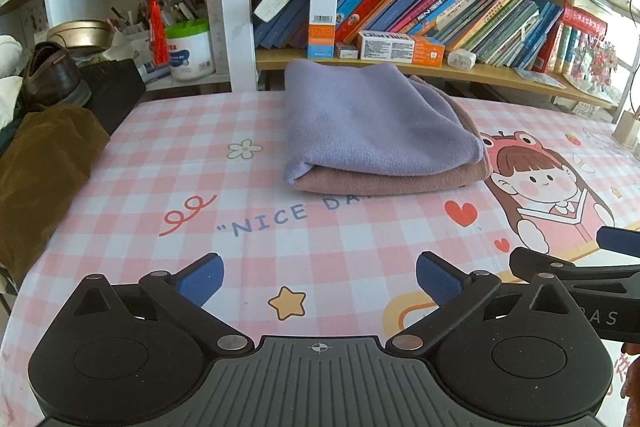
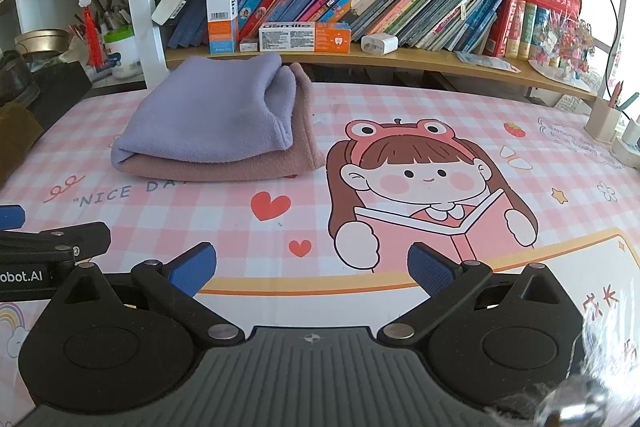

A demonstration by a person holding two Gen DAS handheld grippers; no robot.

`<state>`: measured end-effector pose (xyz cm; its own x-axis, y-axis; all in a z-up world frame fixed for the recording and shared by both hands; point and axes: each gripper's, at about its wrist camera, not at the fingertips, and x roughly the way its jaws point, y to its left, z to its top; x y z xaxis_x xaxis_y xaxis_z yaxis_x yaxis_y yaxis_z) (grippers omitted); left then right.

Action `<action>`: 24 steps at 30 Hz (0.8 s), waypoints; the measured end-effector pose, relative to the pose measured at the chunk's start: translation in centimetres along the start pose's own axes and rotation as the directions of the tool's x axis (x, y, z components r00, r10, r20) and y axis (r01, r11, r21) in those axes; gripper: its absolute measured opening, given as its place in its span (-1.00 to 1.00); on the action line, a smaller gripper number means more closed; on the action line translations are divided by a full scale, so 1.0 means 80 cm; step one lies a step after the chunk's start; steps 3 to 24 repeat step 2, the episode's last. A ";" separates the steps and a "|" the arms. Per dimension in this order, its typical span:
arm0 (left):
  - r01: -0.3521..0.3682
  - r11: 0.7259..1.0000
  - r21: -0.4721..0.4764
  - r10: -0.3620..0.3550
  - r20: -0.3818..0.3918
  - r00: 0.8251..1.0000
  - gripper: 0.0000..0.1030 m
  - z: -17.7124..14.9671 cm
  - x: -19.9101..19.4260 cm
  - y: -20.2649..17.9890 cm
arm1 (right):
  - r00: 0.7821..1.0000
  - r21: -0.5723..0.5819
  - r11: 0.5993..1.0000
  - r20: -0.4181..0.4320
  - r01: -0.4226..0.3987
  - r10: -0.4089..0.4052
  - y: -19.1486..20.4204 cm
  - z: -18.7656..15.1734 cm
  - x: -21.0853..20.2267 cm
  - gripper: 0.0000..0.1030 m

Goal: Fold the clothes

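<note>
Nearest to the lens, in the bottom of the left wrist view, the left gripper (image 1: 320, 279) stands wide apart, with nothing between its blue ribbed pads (image 1: 202, 281). At the bottom of the right wrist view, the right gripper (image 2: 312, 273) is spread the same way and is also empty. Both hang over the near part of the table, well apart from the clothes.

Beyond them, in the upper middle of the left view and the upper left of the right view, lies the folded lavender garment (image 1: 372, 123) on top of the folded dusty-pink garment (image 1: 400, 183). Both look like soft fleece or fine knit, thick and a little fuzzy, with rounded fold edges. The stack is compact and roughly square, and the pink layer shows along its near and right sides.

I judge the folding as nearly or fully finished, since both pieces are already folded and stacked and no loose sleeve is visible. A brown corduroy-like cloth (image 1: 44, 163) lies at the left edge; whether it belongs to the task, I cannot tell.

Under everything, the pink checked tablecloth (image 1: 180, 187) looks smooth and printed with a cartoon girl (image 2: 428, 187).
</note>
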<state>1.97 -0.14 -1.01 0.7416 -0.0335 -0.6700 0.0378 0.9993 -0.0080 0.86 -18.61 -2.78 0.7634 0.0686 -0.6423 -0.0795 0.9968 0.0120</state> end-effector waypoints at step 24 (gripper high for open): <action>0.000 1.000 0.002 0.000 0.000 1.000 1.00 0.000 0.000 -0.001 | 1.000 0.000 1.000 -0.002 0.001 -0.001 0.000 0.000 0.001 1.00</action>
